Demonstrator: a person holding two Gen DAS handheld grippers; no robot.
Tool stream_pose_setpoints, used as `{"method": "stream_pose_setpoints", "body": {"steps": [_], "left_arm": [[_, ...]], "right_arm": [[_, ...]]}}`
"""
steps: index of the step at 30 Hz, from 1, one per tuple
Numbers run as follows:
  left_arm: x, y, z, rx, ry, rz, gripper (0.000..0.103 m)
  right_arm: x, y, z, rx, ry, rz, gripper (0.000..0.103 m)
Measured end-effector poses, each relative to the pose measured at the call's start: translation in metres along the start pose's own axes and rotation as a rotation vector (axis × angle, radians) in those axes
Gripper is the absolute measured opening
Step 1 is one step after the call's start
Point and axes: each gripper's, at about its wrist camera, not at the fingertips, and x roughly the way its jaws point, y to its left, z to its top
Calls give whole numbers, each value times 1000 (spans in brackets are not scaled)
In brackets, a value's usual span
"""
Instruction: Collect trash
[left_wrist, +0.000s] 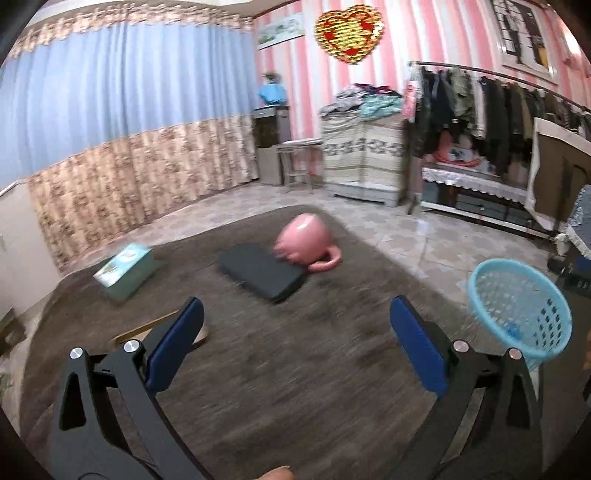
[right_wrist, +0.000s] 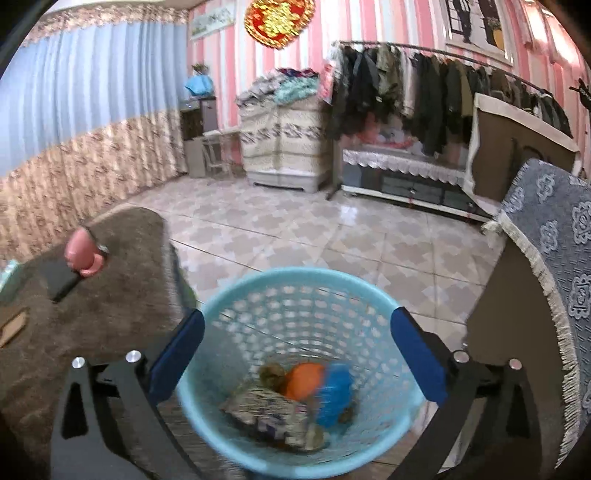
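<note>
Trash (right_wrist: 295, 398) lies in the basket (right_wrist: 236, 314); right gripper (right_wrist: 297, 347) hangs wide open and empty above, likely for dropping.

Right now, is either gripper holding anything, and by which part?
Nothing is held. The left gripper and right gripper are both open and empty; the right is above the light-blue perforated plastic basket.

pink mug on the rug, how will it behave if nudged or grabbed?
The pink mug lies on its side, so it may roll, though its handle and the dark pad touching it should stop it. It looks like glazed ceramic: probably rigid, slippery, and chippable.
</note>
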Motion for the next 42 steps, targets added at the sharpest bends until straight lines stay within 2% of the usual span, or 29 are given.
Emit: {"method": "stream_pose_setpoints", "body": {"steps": [3,7,15,22,26,34,42], "left_arm": [[-15,29,-14,-33,28,27,98],[-42,59,-30,-71,8,73,98],[-77,79,-60,-142,-12,80,98],[-92,70,-72,-141,-28,50,98],[-101,63,-74,-128,-69,71,98],[-94,70,-77,-160,-59,74,98],[-86,74,-83,-164,-57,86,98]], "right_arm": [[-13,30,3,-22,0,83,98],[-37,76,-8,-104,-12,151,98],[-90,137,-50,-179,-49,266,99],[-115,153,-72,-199,-65,273,98],[-127,152,-72,-193,-101,286,98],[-126,152,-71,-195,-124,274,98],[-122,163,-78,-238,-112,273,98]]}}
